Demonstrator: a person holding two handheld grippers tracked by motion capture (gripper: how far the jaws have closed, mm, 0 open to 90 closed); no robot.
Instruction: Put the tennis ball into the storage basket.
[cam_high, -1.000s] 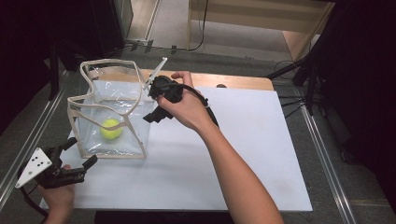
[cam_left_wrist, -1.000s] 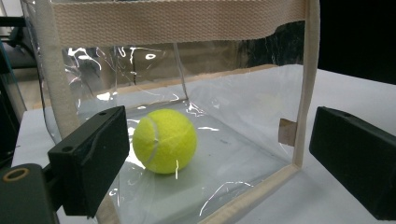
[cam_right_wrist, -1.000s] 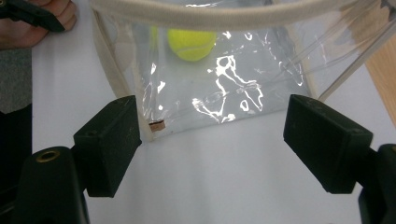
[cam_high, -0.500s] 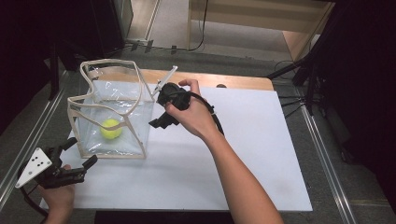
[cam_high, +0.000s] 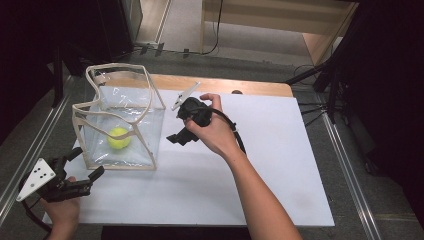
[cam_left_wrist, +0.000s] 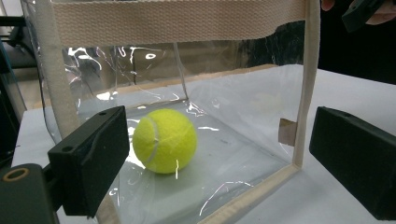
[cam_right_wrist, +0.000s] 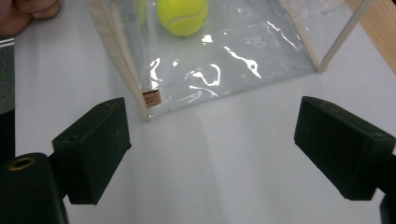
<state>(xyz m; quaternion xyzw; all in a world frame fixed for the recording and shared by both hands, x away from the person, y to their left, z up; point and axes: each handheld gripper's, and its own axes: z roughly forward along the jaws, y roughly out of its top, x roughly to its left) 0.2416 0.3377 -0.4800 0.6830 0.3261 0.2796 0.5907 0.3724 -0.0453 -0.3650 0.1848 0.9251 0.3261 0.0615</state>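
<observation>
A clear plastic bag (cam_high: 148, 131) with cream webbing trim stands open-topped on the white table at the left. A yellow tennis ball (cam_high: 119, 138) lies on its floor. My left gripper (cam_high: 91, 161) rests near the table's front left corner, open, with its jaws facing the bag (cam_left_wrist: 173, 21) and the ball (cam_left_wrist: 163, 140) behind the near wall. My right gripper (cam_high: 176, 126) hovers just right of the bag, apart from it. Its jaws have just been opening and nothing is between them. The right gripper view looks down on the bag's corner (cam_right_wrist: 116, 56) and the ball (cam_right_wrist: 183, 15).
The white table top (cam_high: 280, 165) stretches to the right of the bag, with a wooden strip (cam_high: 250, 87) along its far edge. Metal rails (cam_high: 345, 165) run along both sides. The hand on the left gripper (cam_right_wrist: 28, 11) lies past the bag's corner.
The right hand has moved away from the bag's upper right rim, to the right and lower. Its jaws stand wider apart. The left gripper, bag and ball have stayed put.
</observation>
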